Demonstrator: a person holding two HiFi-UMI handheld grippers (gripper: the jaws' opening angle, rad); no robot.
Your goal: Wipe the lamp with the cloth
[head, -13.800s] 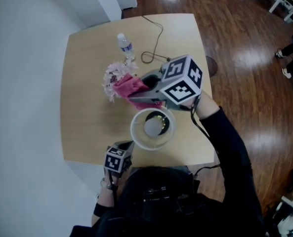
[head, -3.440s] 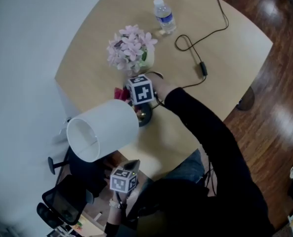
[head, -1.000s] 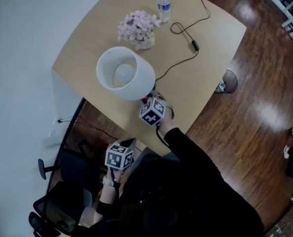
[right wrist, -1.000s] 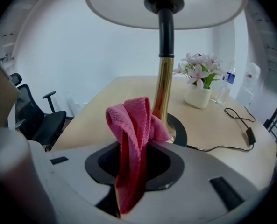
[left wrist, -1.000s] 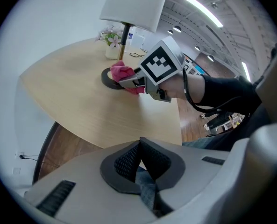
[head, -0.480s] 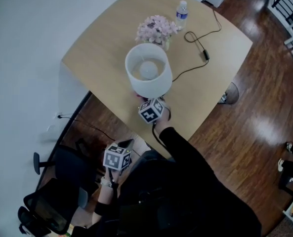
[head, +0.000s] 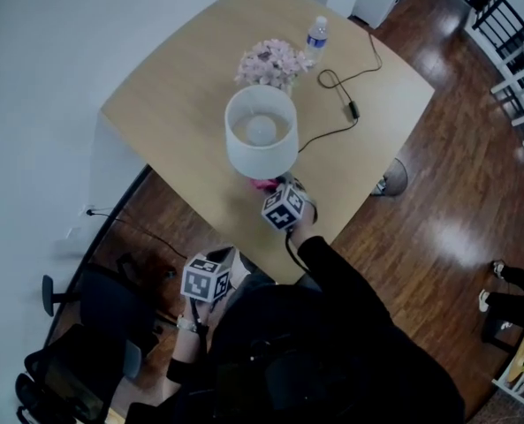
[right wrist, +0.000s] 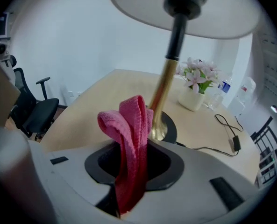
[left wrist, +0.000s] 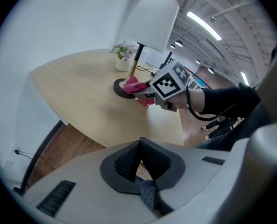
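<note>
1. A lamp (head: pixel 262 140) stands on a table (head: pixel 173 95), near its close edge; we look down into its white shade.
2. The right gripper (head: pixel 273 191) reaches in under the shade's near rim, with a pink cloth (head: pixel 263 185) at its tip.
3. The left gripper (head: pixel 223 256) hangs off the table, over the wood floor (head: pixel 438 201), near the person's body.
4. Behind the lamp are flowers (head: pixel 273 63), then a bottle (head: pixel 316 35); a cord (head: pixel 343 104) loops to their right.
5. An office chair (head: pixel 85 325) stands lower left.
</note>
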